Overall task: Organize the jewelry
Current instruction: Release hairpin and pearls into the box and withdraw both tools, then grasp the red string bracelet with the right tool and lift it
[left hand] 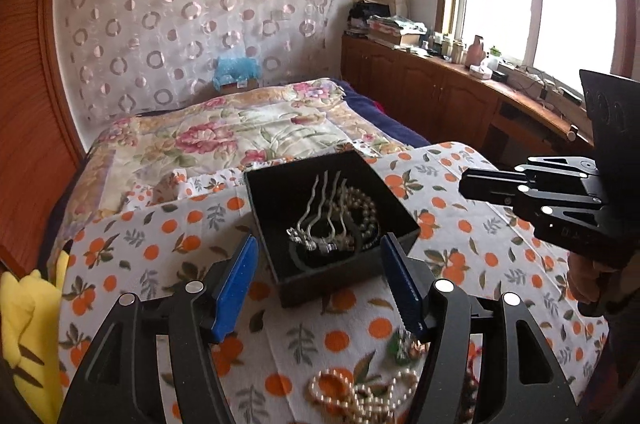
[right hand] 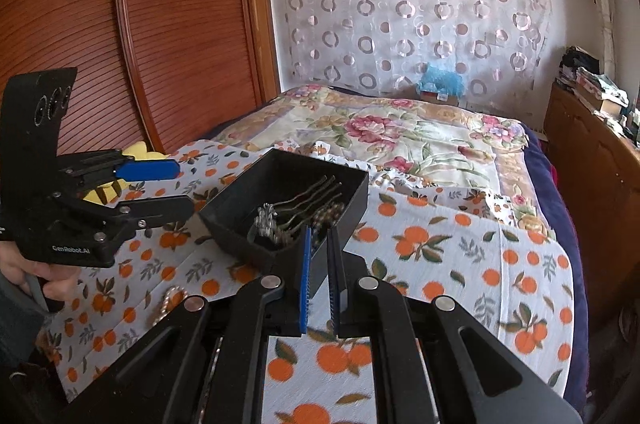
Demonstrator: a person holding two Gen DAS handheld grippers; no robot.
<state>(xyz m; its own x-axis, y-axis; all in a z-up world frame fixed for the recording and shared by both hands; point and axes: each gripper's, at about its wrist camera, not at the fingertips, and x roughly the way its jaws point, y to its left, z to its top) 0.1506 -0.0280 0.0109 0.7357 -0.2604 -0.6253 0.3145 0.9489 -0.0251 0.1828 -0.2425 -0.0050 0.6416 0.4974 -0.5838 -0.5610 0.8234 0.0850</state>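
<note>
Jewelry sat mostly inside an open black box (left hand: pixel 280 183) on the orange-print cloth (left hand: pixel 480 248): wavy silver hairpins (left hand: pixel 320 207) and a pearl strand (left hand: pixel 366 209). Only the left wrist view showed loose pieces on the cloth at six o'clock of the box, a pearl necklace (left hand: pixel 356 394) cut off by the bottom edge and a small green-and-copper trinket (left hand: pixel 404 344) too blurred to name. The right wrist view caught just a loop of that necklace at its eight o'clock.

The left gripper (left hand: pixel 320 288) hovered with its blue pads spread wide on either side of the box's near corner, holding nothing. The right gripper (right hand: pixel 318 284) had its pads drawn to a narrow gap over the box's near edge, and nothing could be seen between them; the left view showed only its black side, at three o'clock.

Bare cloth lay at four o'clock of the box in the right view, before the cloth's edge dropped to the floral quilt (right hand: pixel 400 131).
</note>
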